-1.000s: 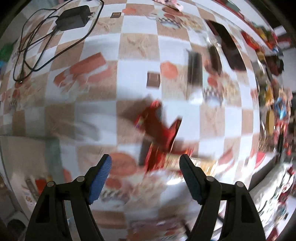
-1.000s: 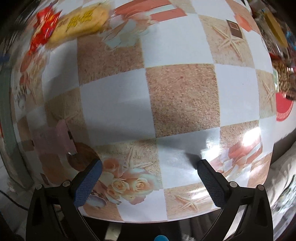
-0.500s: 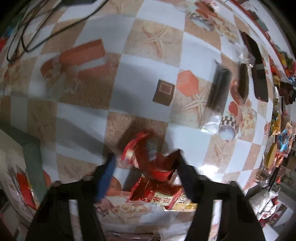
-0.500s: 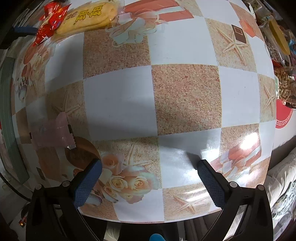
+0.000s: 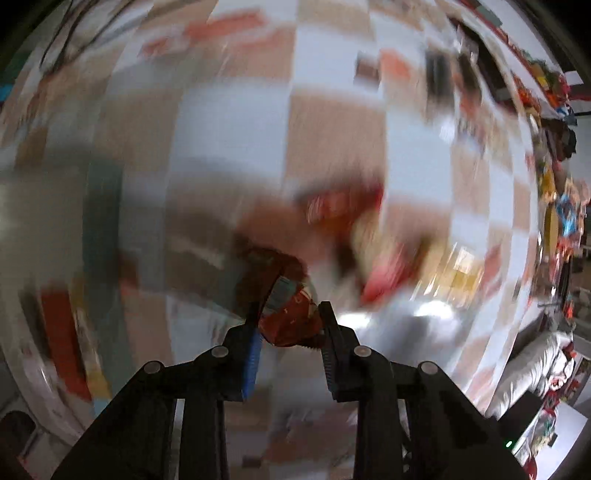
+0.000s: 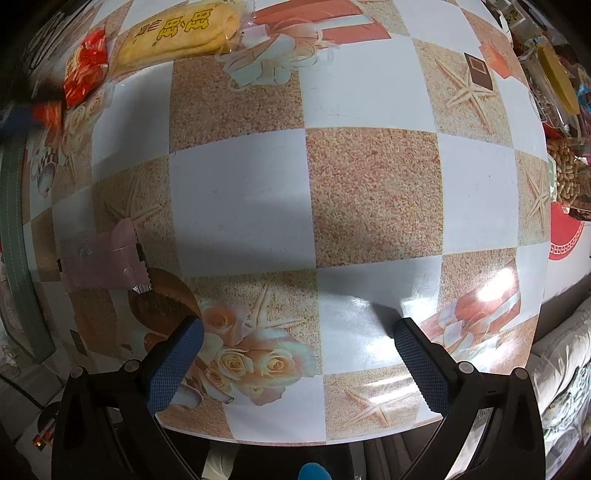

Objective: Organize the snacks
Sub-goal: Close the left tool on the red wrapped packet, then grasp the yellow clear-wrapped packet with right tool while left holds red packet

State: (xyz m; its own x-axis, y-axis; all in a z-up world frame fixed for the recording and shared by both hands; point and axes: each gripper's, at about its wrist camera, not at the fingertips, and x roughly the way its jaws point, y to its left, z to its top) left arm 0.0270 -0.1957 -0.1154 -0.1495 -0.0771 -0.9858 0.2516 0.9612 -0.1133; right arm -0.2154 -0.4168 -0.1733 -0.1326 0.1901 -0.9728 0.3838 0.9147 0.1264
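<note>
The left wrist view is heavily blurred by motion. My left gripper (image 5: pixel 291 312) points down at the checkered tablecloth (image 5: pixel 229 147); its jaws are closing with a crumpled red snack packet (image 5: pixel 288 328) pinched between the pads. More red and yellow packets (image 5: pixel 343 210) smear just beyond it. My right gripper (image 6: pixel 297 326) hangs open over the tablecloth (image 6: pixel 369 192), nothing between its fingers. In the right wrist view a yellow wrapped snack (image 6: pixel 181 33) and a red packet (image 6: pixel 86 70) lie at the top left, and a pink wrapper (image 6: pixel 103 258) lies beside the left finger.
A heap of mixed snacks (image 5: pixel 561 206) lines the table's right side. A bag of peanuts (image 6: pixel 569 173) and clear packs (image 6: pixel 554 74) sit at the right. The table's near edge (image 6: pixel 295 439) runs just under my right fingers.
My left gripper came down over the red packet, its wide jaws narrowed onto it, and it now swings fast with the packet in them. The right gripper drifted slightly and stays open.
</note>
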